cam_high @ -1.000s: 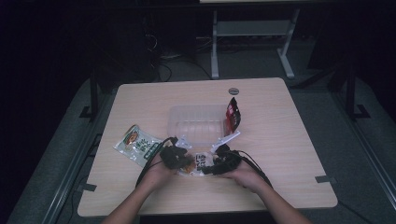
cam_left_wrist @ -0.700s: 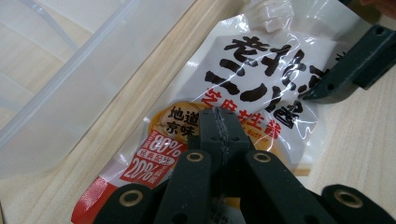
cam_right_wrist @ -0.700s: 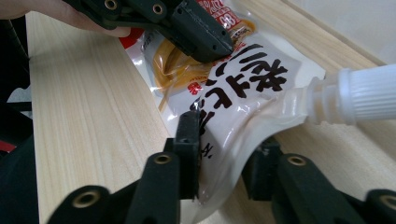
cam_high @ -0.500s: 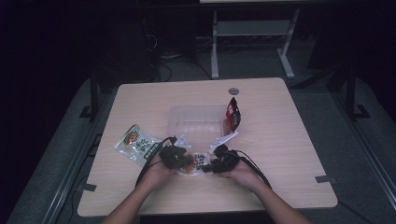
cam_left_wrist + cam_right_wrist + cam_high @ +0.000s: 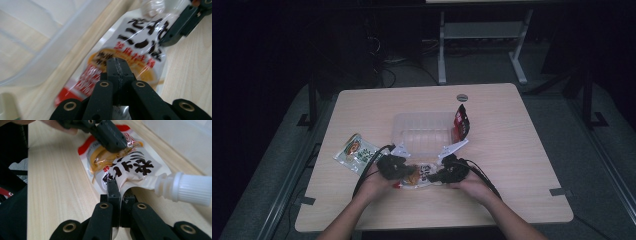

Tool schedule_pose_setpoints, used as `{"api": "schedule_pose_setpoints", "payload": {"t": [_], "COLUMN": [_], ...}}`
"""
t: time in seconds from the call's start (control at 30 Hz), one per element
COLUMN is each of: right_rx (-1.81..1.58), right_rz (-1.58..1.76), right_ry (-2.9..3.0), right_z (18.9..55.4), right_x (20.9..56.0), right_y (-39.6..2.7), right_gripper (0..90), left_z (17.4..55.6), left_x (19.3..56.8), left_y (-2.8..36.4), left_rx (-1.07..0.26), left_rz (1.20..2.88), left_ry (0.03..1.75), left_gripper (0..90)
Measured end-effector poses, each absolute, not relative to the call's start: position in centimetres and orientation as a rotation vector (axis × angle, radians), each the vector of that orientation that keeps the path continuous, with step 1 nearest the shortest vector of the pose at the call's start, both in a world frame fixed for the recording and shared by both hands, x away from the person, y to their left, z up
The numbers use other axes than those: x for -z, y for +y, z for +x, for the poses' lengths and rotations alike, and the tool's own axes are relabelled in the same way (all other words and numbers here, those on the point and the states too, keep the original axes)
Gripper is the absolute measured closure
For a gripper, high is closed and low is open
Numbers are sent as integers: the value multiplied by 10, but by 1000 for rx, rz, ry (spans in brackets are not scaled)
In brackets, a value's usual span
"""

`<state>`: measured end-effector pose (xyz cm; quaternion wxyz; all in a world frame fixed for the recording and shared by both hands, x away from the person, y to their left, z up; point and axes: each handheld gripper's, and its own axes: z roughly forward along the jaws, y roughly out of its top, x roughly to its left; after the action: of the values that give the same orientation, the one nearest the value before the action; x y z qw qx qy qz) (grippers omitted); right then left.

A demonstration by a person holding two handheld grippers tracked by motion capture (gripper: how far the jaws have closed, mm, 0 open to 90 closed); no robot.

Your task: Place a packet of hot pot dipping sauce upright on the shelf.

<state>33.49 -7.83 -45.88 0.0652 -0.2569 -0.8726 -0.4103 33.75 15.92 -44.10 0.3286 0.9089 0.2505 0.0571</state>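
left gripper [image 5: 117, 65] clamped on white-and-orange spouted plastic pouch [image 5: 418, 176] | right gripper [image 5: 117, 185] just closed, pinching it | clear plastic tray [image 5: 424, 132] at 12 o'clock awaits (likely destination)

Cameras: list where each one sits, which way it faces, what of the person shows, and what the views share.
High view: above the person's side, looking forward and down on the table; forearms, hands, both grippers show.
Left gripper view: rides the left gripper, looking along shut jaws at the spouted pouch.
Right gripper view: rides the right gripper, pinching the pouch near its cap.
Shared: pouch, clear tray.
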Motion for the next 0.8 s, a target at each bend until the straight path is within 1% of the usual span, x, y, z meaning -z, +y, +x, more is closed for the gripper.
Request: {"api": "schedule_pose_setpoints", "payload": {"t": [0.2,0.37,0.5,0.63,0.8], "right_rx": [1305,1354,1383,1405,1447], "right_rz": [-723,-686,-659,-624,-607], "right_ry": [-2602,-2586,-2576,-2567,-2538], "right_z": [334,333,333,332,329], "right_x": [442,430,424,418,410], "right_y": [-87,-95,-99,-102,-104], "right_gripper": [898,898,898,898,898], "left_z": [335,332,331,327,320], "left_x": [430,427,429,432,434], "left_y": [180,189,183,174,160], "left_rx": [-174,-162,-139,-72,-21], "left_rz": [2347,2321,2325,2326,2316], "left_ry": [670,678,659,636,593], "left_gripper": [898,898,898,898,898]}}
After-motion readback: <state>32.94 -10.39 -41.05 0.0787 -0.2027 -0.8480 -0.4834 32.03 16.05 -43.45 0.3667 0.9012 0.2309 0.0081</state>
